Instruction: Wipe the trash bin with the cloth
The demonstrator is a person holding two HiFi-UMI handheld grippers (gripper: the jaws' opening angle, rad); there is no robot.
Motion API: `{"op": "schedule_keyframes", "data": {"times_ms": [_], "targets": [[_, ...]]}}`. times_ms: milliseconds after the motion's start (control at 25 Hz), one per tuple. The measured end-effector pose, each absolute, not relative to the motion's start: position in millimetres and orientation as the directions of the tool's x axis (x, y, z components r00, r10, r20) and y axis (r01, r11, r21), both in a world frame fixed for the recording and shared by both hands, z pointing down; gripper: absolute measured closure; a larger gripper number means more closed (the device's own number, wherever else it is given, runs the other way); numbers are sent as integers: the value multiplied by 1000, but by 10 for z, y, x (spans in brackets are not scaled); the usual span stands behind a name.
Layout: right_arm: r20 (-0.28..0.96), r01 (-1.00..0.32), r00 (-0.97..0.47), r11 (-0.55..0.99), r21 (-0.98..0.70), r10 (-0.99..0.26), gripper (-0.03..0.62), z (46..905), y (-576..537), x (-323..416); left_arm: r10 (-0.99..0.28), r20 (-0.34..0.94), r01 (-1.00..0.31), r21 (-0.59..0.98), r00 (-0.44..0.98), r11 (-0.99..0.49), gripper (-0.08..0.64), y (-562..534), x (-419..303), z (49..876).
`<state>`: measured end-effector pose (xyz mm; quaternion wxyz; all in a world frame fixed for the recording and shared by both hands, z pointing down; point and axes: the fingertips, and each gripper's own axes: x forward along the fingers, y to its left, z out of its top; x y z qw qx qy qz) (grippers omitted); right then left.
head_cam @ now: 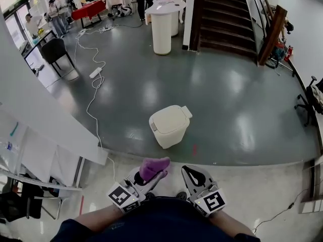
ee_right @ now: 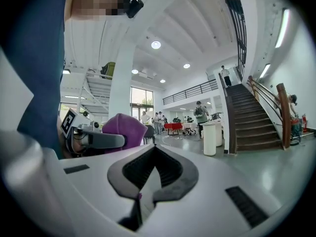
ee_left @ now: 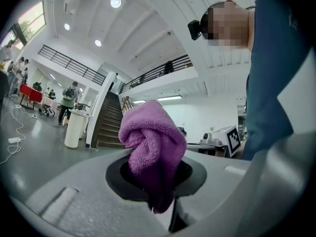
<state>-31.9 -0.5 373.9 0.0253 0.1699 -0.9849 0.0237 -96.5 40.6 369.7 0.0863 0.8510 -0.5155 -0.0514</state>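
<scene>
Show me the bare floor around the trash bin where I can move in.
Bare grey floor lies right of the trash bin, toward the office chair, and behind it up to the stairs. The left is crowded: a white cable trails there.

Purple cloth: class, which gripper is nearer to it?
Left. The left gripper is shut on the purple cloth; the right gripper sits beside it, not touching.

No words, numbers or brand names can be read anywhere. A black-and-white square pattern is shown on the cube [head_cam: 122, 196] of the left gripper [head_cam: 157, 175] and on the cube [head_cam: 213, 201] of the right gripper [head_cam: 189, 172]. No letters are made by it.
</scene>
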Motion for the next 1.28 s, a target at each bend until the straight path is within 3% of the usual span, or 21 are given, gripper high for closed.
{"op": "schedule_keyframes", "data": {"times_ms": [560,1280], "targets": [[49,-276,-961,960,-56,-273,581,3869,-479,88,-925,32,-915,163,378,-368,492,-92,-713,3781],[186,-448,-883,892,-61,-430,581,4212,-1002,-631,-886,137,-895,120,443,-429,492,-1318,-1995,4637]]}}
